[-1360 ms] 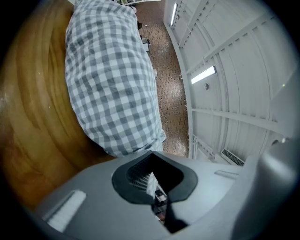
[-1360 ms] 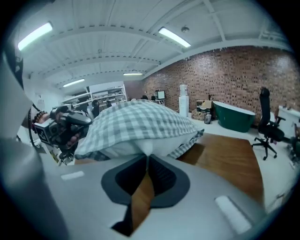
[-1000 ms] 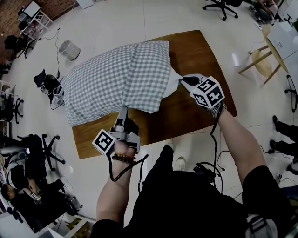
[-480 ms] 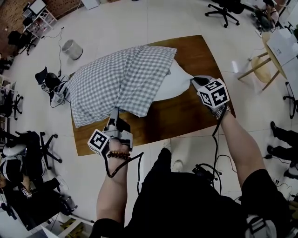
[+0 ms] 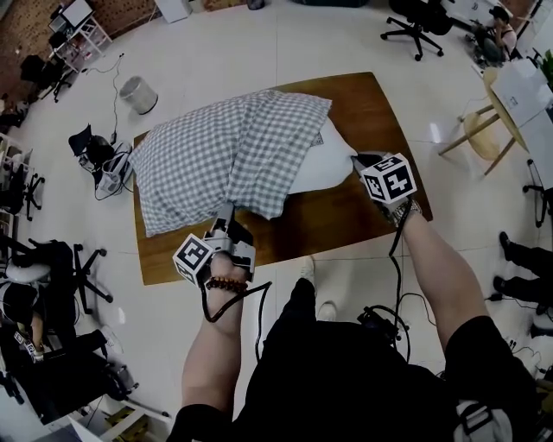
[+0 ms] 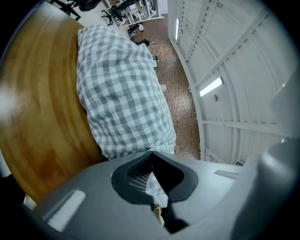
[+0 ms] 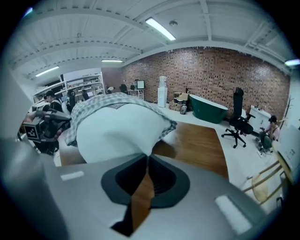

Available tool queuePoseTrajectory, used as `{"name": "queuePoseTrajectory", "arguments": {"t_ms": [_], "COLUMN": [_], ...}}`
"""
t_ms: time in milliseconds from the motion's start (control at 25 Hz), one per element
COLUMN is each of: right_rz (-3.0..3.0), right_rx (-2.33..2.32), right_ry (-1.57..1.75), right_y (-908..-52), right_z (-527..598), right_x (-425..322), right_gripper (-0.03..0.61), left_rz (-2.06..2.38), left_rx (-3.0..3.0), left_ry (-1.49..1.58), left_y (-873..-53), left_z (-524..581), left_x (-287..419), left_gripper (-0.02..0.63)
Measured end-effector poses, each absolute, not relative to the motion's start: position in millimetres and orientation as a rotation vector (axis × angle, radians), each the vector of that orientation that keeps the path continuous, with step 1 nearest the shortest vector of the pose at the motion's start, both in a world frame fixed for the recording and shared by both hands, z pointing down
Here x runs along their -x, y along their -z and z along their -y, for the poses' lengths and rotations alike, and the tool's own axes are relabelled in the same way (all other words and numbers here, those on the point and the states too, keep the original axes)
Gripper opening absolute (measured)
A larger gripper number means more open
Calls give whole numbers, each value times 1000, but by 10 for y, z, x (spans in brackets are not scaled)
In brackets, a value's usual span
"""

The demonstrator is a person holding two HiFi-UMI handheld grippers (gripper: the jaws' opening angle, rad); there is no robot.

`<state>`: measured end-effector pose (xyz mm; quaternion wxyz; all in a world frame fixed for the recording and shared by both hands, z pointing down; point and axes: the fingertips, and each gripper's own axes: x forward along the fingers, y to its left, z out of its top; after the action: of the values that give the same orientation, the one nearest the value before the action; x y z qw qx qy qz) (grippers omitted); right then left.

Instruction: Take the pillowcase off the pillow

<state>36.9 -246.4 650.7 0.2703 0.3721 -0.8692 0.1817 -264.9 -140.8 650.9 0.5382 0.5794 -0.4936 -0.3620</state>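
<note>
Wooden surface (image 5: 346, 216), one bundle on it. A grey-and-white checked pillowcase (image 5: 225, 155) covers most of the surface from centre out toward 9 o'clock. Its far end hangs past the surface edge at 9.

White pillow (image 5: 324, 160) pokes out of the open mouth of the pillowcase on the 3 o'clock side. Bare pillow end rests on the wood. The pillowcase is bunched back over the rest of it, so only partly off.

Left gripper (image 5: 228, 211) sits at the 6 o'clock edge of the pillowcase, near the surface's front edge. Its own view: jaws of the left gripper (image 6: 151, 152) pressed together with a fold of the checked pillowcase (image 6: 122, 93) pinched between them. Cloth rises straight from the jaws, wood of the surface (image 6: 42, 117) beside it.

Right gripper (image 5: 356, 161) is at the 3 o'clock tip of the pillow. Its own view: jaws of the right gripper (image 7: 148, 156) closed to a thin line on the pointed white corner of the pillow (image 7: 115, 129). Checked pillowcase (image 7: 93, 105) rim lies over the pillow's top, further back. Bare surface (image 7: 197, 140) shows to the 3 o'clock side.

The two grippers are well apart, one on each item.

On the floor: a pale round bin (image 5: 138, 93) off the surface's 10 o'clock corner, a wooden stool (image 5: 479, 129) out at 3 o'clock, and a black office chair (image 5: 413, 10) at about 1 o'clock.
</note>
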Motion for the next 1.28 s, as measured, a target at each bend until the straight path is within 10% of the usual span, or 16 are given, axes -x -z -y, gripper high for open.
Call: {"name": "queuePoseTrajectory", "arguments": {"t_ms": [400,1280], "right_rz": [2337,2436], "right_rx": [-946,-892], "right_ry": [-442,-110], "right_y": [-6353,-5309], "right_z": [1914,1043], "right_x": [-516,-398], "right_gripper": [98,100], "left_rz": [1116,1140], "left_rx": [-1491,-1899], "left_ry": [809,531], "left_y": [-6282,-4874], "left_z": [969,505], "left_x": [2231,1765], "left_gripper": [140,164]}}
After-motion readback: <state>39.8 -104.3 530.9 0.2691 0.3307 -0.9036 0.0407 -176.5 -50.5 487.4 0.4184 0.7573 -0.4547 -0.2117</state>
